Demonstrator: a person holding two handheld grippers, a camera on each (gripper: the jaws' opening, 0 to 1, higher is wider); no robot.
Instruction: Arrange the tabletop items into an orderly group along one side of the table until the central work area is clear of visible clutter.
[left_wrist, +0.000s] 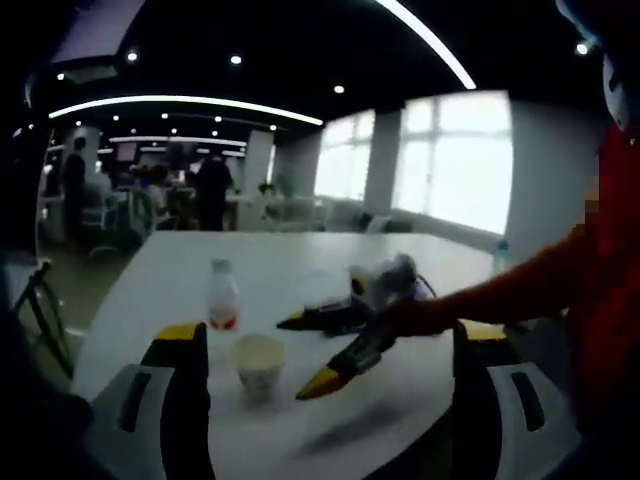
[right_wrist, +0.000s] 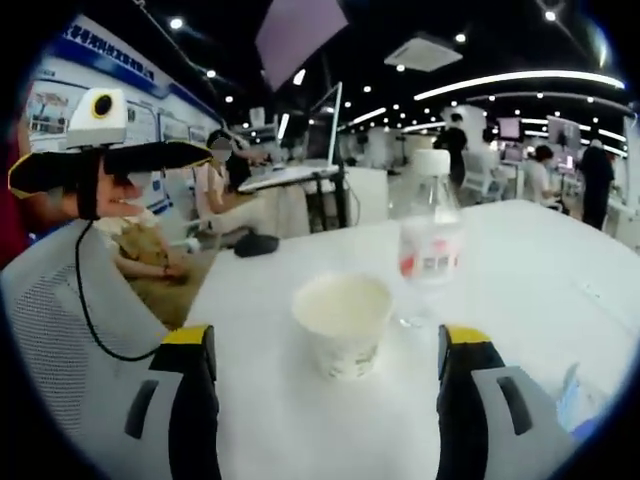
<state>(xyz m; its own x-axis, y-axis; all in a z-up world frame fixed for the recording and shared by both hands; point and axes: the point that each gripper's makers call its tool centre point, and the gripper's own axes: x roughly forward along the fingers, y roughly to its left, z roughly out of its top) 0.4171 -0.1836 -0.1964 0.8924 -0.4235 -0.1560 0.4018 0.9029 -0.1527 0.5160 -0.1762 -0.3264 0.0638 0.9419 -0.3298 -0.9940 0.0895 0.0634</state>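
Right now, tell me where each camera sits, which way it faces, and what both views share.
Left gripper view: rides the left gripper, facing across the white table toward windows; the right gripper, jaws apart, enters with a red-sleeved arm.
Right gripper view: rides the right gripper, facing the table's far side and office; the left gripper appears upper left.
Shared: white paper cup and clear plastic bottle with red label.

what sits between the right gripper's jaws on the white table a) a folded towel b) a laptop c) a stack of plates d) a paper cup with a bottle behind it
d: the right gripper view shows a paper cup between the open jaws, with a clear bottle just behind it.
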